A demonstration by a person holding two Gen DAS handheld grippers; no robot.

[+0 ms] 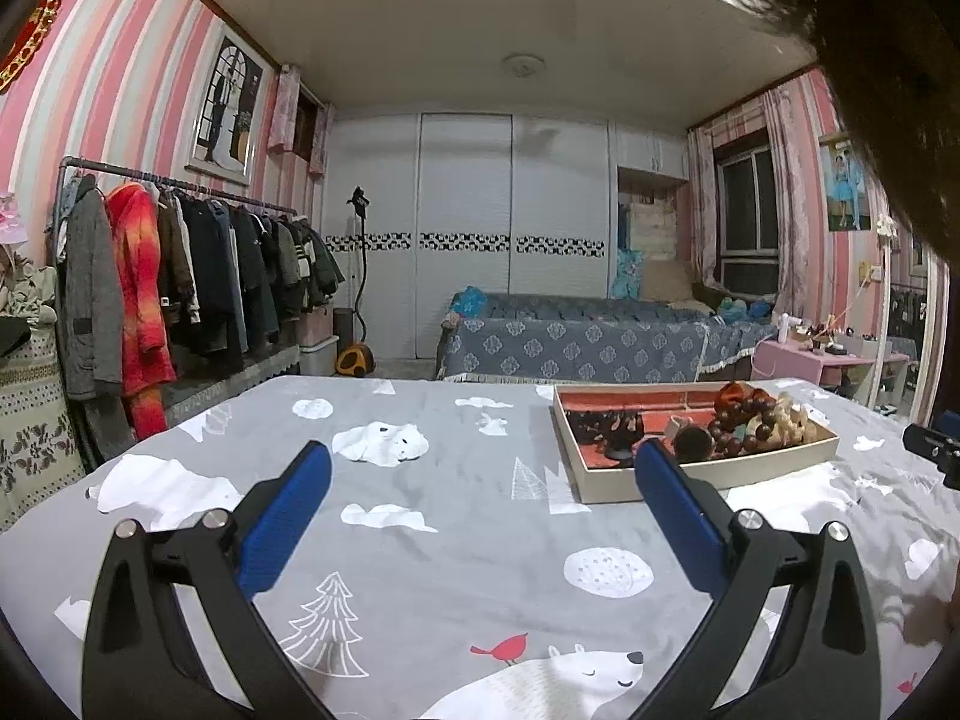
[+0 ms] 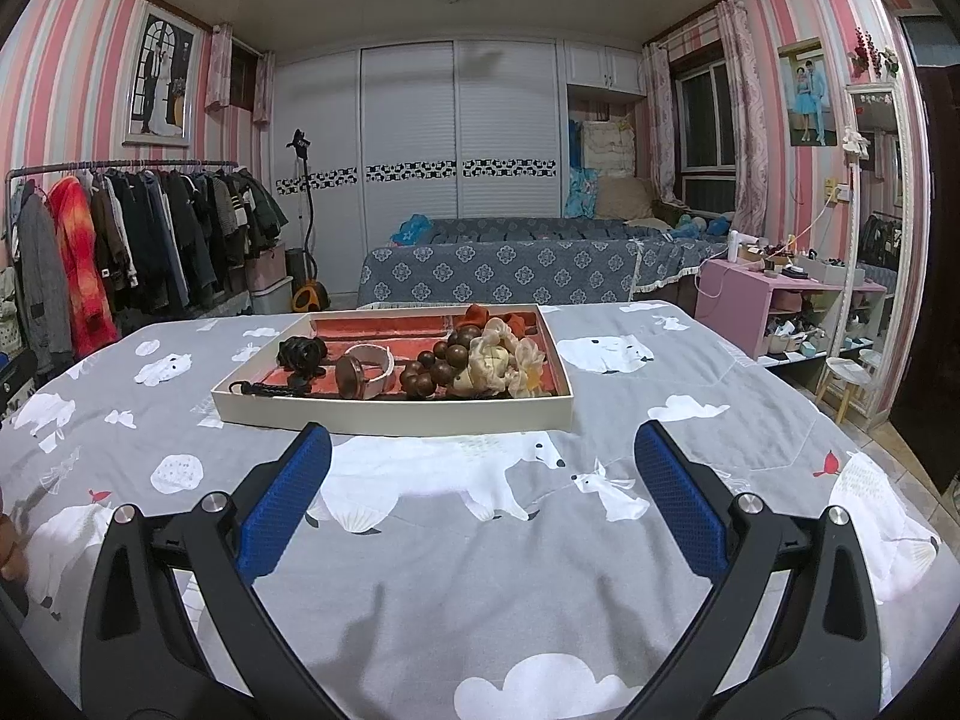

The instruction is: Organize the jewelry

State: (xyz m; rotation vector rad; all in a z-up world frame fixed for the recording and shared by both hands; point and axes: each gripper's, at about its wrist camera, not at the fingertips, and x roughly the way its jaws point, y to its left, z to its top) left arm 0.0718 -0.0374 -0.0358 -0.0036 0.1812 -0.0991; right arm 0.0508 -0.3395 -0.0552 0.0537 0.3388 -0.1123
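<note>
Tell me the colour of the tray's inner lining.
Red-orange lining inside the cream-walled tray; clearest in the right wrist view.

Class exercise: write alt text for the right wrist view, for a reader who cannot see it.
A shallow cream tray with a red lining sits on a grey polar-bear bedspread, holding brown wooden beads, a watch and cream scrunchies. The open right gripper points at it, empty.

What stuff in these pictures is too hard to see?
- Left wrist view: the right fingertip covers part of the jewelry tray.
- Left wrist view: dark hair blocks the top right corner.
- Right wrist view: the cream piece beside the brown beads is too tangled to identify.
</note>
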